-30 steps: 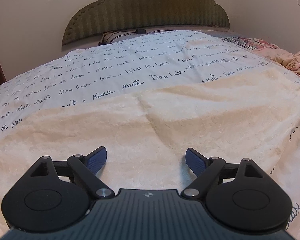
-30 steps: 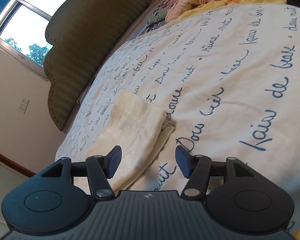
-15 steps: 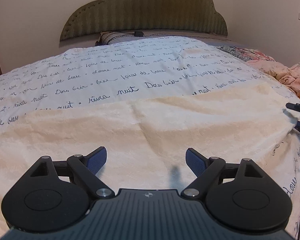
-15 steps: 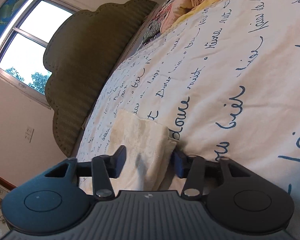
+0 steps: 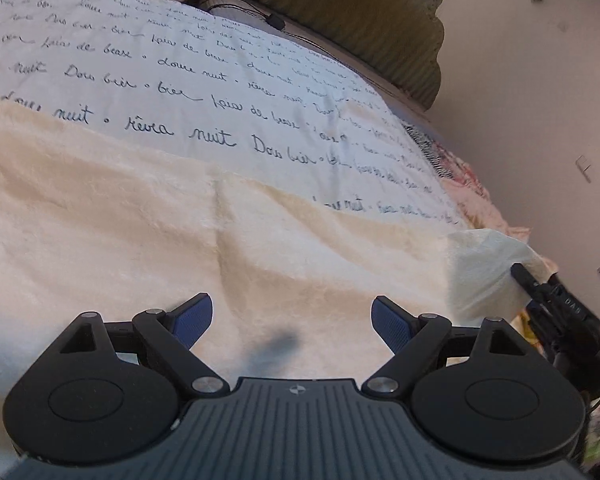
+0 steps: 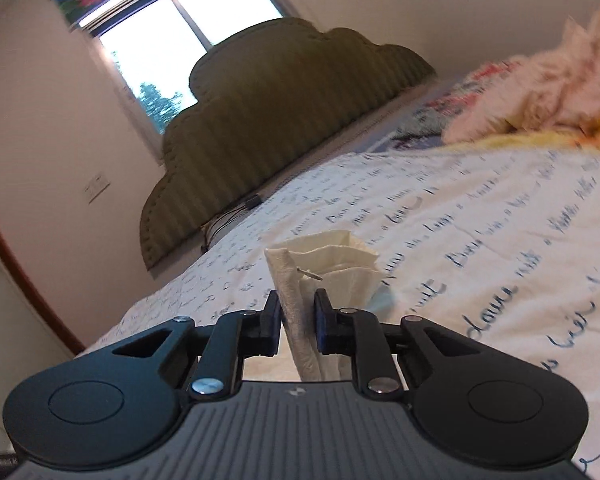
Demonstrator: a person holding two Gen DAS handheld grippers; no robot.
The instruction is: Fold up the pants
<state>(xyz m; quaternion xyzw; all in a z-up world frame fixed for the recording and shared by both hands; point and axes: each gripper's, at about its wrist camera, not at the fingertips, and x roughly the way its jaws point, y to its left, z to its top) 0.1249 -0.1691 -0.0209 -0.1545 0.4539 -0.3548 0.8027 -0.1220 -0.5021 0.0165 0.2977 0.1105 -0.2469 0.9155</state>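
At bed's edge, right gripper (image 6: 297,322) just clamped pants (image 5: 140,240) hem; left gripper (image 5: 292,320) open.

fuzzy cream cloth pants (image 5: 148,240).

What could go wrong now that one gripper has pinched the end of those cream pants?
The right gripper has just been closing on a bunched end of the cream pants; so narrow a pinch might slip as it lifts. The left gripper is open over the fabric, holding nothing, so the rest may drag and wrinkle across the bedspread.
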